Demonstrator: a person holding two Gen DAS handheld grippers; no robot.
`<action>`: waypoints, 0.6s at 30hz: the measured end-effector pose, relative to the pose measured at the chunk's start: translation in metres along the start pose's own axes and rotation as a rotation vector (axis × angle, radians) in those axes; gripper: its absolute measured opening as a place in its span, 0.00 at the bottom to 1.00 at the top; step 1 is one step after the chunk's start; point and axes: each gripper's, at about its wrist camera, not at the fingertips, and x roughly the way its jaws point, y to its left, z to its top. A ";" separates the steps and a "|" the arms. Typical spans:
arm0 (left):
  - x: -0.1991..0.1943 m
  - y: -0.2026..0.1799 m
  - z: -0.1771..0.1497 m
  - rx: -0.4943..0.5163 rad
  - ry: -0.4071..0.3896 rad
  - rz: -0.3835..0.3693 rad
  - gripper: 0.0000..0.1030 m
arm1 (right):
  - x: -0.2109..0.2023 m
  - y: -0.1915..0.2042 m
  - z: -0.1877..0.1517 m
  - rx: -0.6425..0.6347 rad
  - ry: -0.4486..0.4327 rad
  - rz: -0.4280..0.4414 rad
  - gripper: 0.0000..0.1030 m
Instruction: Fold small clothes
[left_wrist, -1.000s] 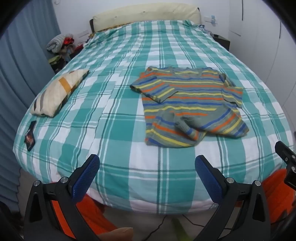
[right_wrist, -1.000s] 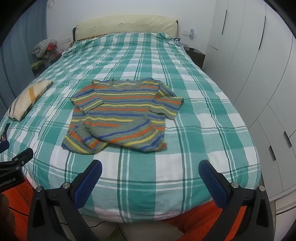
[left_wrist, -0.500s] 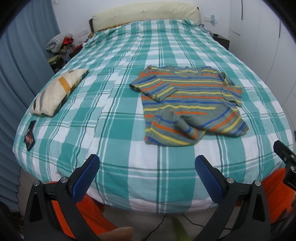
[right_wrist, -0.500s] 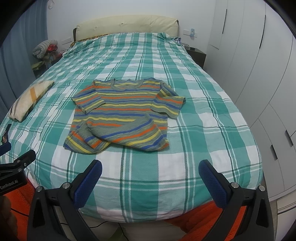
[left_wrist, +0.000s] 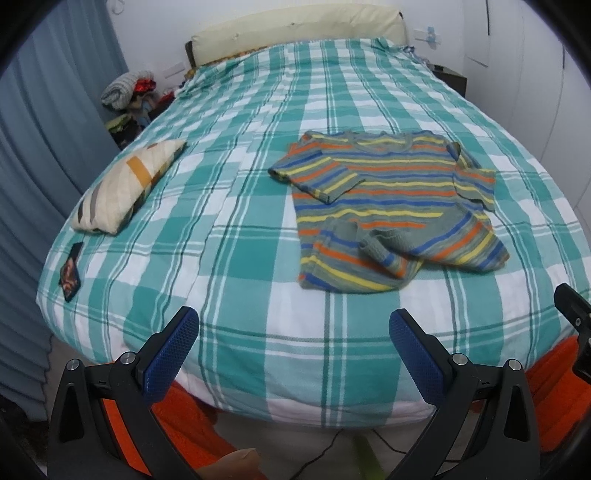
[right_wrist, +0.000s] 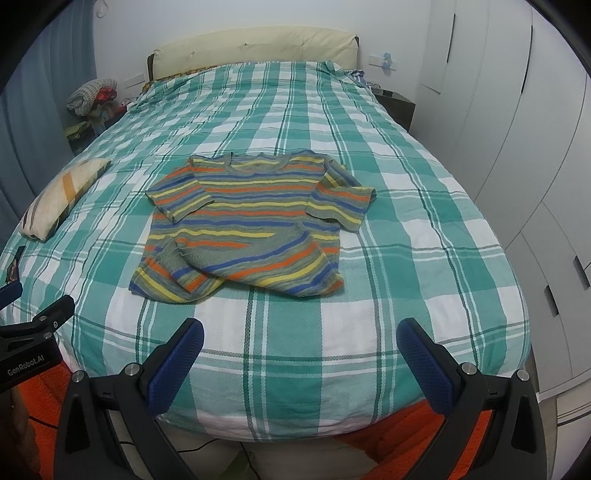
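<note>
You are holding the left gripper (left_wrist: 293, 334) at the foot of the bed with its blue-padded jaws standing wide apart and gripping nothing, and you are holding the right gripper (right_wrist: 300, 341) the same way, jaws spread and empty. Both are hanging off the near edge of the teal-and-white checked bedspread (left_wrist: 236, 236), which is filling the gap between each pair of jaws. Beyond the left jaws and a little to their right, the small knitted short-sleeved top striped in grey, orange, yellow and blue (left_wrist: 384, 206) is lying flat on the spread, neckline pointing away from you; in the right wrist view the same top (right_wrist: 251, 221) is sitting straight ahead, beyond the jaws and slightly toward the left one. Its near hem is lying rumpled and partly turned over on itself, and both sleeves are lying folded inward on the body. Well to the left of the left jaws, a small dark flat card-like object (left_wrist: 70, 275) is resting near the spread's edge, and beyond it a cream quilted cushion with orange and grey bands (left_wrist: 125, 186) is lying. Farthest off, a cream padded headboard (right_wrist: 255, 48) is closing the bed, with white wardrobe doors (right_wrist: 517, 129) running along the right.
</note>
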 end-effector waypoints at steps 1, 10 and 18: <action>0.001 0.000 0.000 0.008 0.001 -0.002 1.00 | 0.000 0.000 0.000 0.000 0.000 0.000 1.00; 0.005 -0.006 0.000 0.038 0.008 -0.004 1.00 | 0.002 -0.007 0.001 0.027 -0.011 0.027 1.00; 0.007 -0.004 0.001 0.008 0.023 -0.030 1.00 | 0.005 -0.007 0.003 0.022 -0.026 0.069 1.00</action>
